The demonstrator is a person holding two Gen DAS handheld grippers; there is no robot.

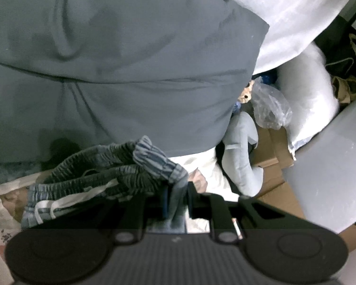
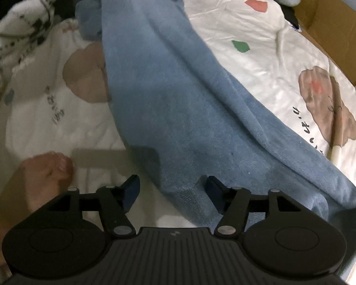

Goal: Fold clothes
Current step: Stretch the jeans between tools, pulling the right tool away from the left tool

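The striped shorts (image 1: 121, 166) are pinched by the left hand-held gripper (image 1: 176, 201) for lifting, while the right hand-held gripper (image 2: 173, 192) is held released, straddling the blue towel (image 2: 178, 99) edge at 6 o'clock on the bed (image 2: 273, 54).

Bed with white cartoon-print quilt (image 2: 261, 54); blue garment (image 2: 178, 99) draped across it, black-and-white patterned cloth (image 2: 23, 21) at far-left edge.

Black ribbed grippers, blue-padded jaws, silver pivot screws; bare foot (image 2: 48, 173).
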